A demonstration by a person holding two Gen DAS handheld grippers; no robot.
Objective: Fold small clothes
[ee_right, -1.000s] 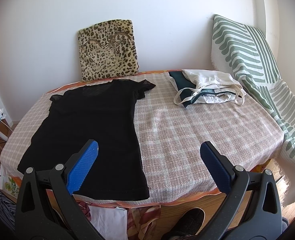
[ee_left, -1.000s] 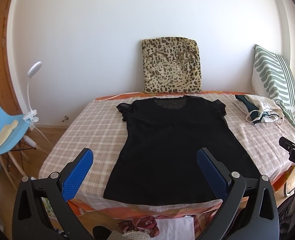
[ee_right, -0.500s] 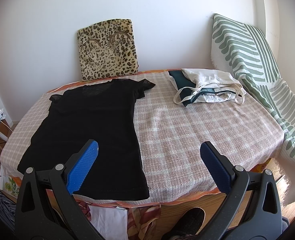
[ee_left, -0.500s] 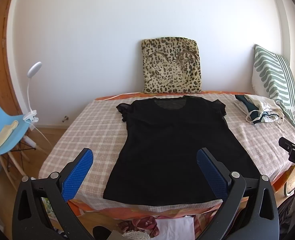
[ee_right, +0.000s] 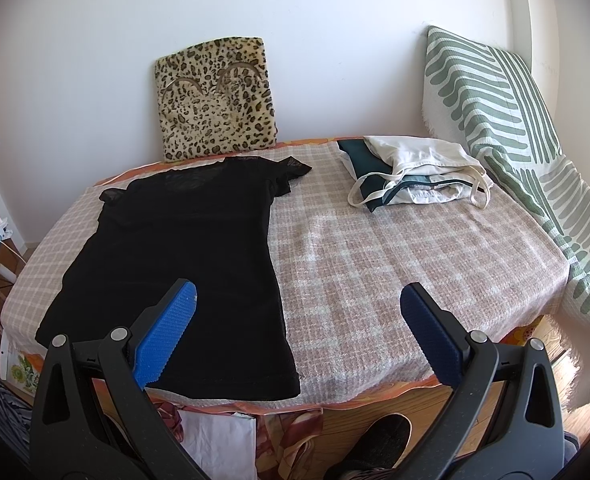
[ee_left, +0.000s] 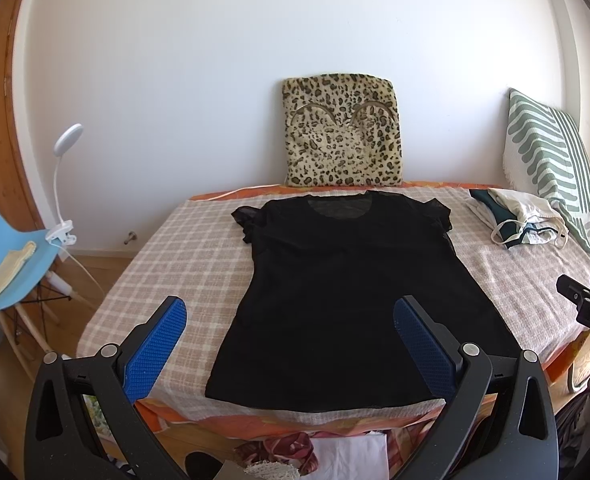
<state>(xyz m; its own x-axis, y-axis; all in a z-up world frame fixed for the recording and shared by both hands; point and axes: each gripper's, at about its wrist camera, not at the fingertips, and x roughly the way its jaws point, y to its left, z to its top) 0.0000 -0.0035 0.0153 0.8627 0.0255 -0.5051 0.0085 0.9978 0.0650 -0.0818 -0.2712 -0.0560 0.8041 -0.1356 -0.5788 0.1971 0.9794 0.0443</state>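
Both views were evenly daylit and sharp; strong fisheye bending and dark vignetting were noted at edges.

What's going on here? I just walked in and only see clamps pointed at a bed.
A person holds a two-finger gripper in each hand over a bed with a checked cover. A black T-shirt lies spread flat on it, neck toward the wall, not yet folded. The left gripper and right gripper are both open and empty, near the shirt's hem at the bed's near edge. A small pile of clothes lies at the far right.
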